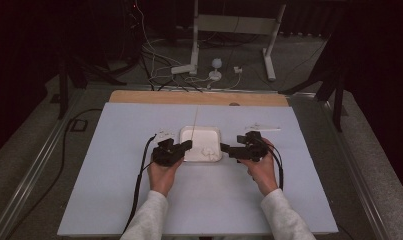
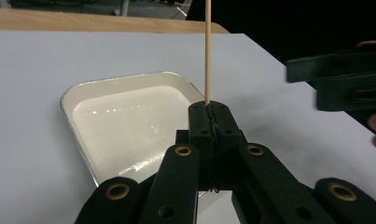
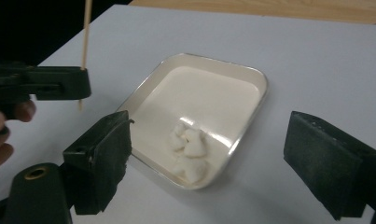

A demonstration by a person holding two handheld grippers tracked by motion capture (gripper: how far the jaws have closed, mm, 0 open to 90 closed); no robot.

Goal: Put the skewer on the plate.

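marshmallows (image 3: 188, 151) in tray (image 1: 186, 134), tray mid-table (image 1: 114, 190).

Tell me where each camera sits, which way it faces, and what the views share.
High view: above the person's side, facing forward and down on the table; both forearms, left gripper, right gripper.
Left gripper view: on the left gripper, jaws shut on a wooden skewer, facing the white tray.
Right gripper view: on the right gripper, jaws open, facing marshmallows.
All share tray and skewer.
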